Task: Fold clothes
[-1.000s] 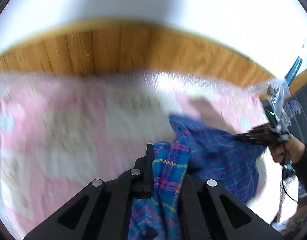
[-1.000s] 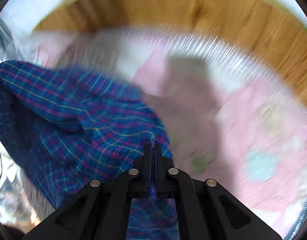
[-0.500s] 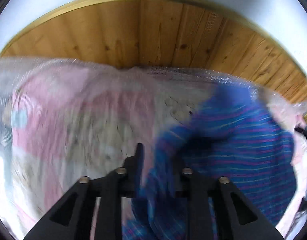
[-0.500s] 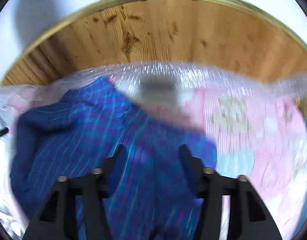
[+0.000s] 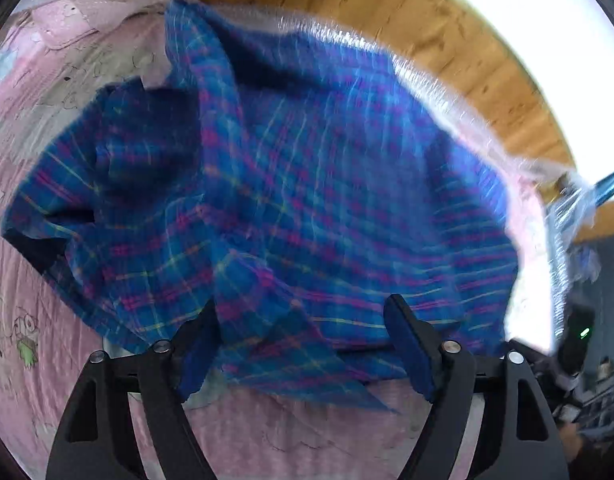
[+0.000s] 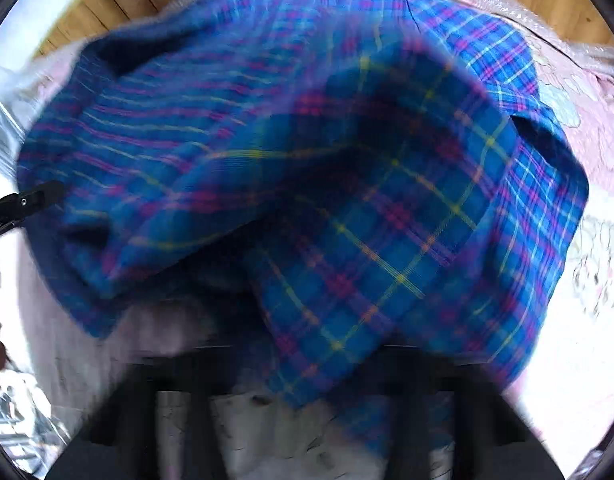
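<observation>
The left gripper (image 5: 303, 344) stands spread wide, pinching nothing; the blue plaid shirt (image 5: 275, 184) lies crumpled just ahead of its fingers and between them, on a pink sheet (image 5: 35, 344). The right gripper (image 6: 307, 380) is blurred, fingers apart, cloth draped before it.

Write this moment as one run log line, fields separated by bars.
step: spreading | plaid shirt: rumpled on pink sheet | left gripper: open | right gripper: open, blurred

A home bedroom; pink cartoon-print bedding (image 5: 67, 184) under clear plastic, against a wooden headboard (image 5: 459, 60).
</observation>
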`<state>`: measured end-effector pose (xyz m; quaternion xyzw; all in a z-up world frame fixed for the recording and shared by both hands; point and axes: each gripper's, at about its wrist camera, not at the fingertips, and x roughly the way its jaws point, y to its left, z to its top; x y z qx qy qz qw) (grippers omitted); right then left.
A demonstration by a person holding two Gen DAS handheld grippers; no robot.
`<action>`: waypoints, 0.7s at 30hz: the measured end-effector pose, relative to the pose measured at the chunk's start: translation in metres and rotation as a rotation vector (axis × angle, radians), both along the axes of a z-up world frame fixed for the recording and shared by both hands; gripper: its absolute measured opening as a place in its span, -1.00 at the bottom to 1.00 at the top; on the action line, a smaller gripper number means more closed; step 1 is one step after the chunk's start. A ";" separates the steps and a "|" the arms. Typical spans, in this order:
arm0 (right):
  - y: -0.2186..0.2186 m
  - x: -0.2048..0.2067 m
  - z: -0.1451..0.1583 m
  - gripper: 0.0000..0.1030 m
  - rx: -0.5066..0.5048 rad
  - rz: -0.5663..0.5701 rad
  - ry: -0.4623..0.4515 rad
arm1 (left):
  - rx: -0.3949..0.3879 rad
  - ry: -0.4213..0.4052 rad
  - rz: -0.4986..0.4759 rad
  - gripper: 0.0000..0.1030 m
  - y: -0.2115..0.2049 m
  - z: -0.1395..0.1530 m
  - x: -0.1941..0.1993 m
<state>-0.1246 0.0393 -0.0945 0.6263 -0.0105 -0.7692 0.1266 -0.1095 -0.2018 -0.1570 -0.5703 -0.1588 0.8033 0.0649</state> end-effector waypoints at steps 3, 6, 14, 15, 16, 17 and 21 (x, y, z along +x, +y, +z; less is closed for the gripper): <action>0.023 -0.017 0.031 -0.94 0.038 -0.018 0.094 | 0.061 0.012 0.074 -0.96 -0.054 0.018 -0.004; 0.049 -0.038 0.061 -0.94 0.097 -0.054 0.172 | 0.028 0.146 0.144 -0.96 -0.133 0.077 -0.013; 0.074 -0.009 0.058 -0.40 -0.086 -0.265 0.128 | -0.246 0.109 0.385 -0.58 -0.297 0.091 -0.049; 0.073 0.004 0.062 -0.26 -0.110 -0.286 0.132 | -0.217 0.082 0.396 -0.53 -0.302 0.080 -0.045; 0.072 0.018 0.065 0.07 -0.134 -0.307 0.137 | -0.207 0.084 0.393 -0.51 -0.300 0.073 -0.036; 0.071 0.032 0.067 0.28 -0.157 -0.325 0.138 | -0.195 0.094 0.393 -0.37 -0.293 0.069 -0.024; 0.041 0.072 0.046 0.30 -0.221 -0.287 0.057 | -0.153 0.180 0.422 0.04 -0.256 0.070 0.036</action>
